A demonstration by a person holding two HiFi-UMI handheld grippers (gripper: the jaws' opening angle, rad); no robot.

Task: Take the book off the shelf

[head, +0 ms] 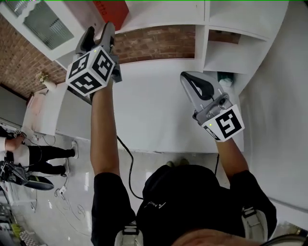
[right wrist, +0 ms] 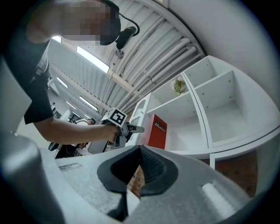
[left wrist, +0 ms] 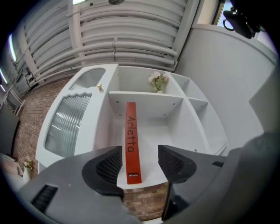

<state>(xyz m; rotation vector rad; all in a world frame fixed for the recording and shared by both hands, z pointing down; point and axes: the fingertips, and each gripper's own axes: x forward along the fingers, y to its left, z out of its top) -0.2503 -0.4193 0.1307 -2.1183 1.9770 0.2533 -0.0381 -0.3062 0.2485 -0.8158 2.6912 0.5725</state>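
Observation:
A thin red book (left wrist: 132, 144) with "Arletta" on its spine stands upright, alone, in a compartment of the white shelf unit (left wrist: 144, 94). In the head view the book (head: 110, 12) is at the top, just beyond my left gripper (head: 98, 34). My left gripper (left wrist: 140, 162) is open and points straight at the spine, which shows in the gap between the jaws; the pads do not touch it. The right gripper view shows the book's (right wrist: 157, 130) cover with the left gripper (right wrist: 131, 128) close in front of it. My right gripper (head: 190, 79) is shut and empty, lower and to the right.
A cabinet with a ribbed glass door (left wrist: 65, 122) adjoins the shelf on the left. A small vase of flowers (left wrist: 156, 81) stands one shelf above the book. A brick wall (head: 154, 43) shows below the shelf. A person (head: 33, 156) stands at the far left.

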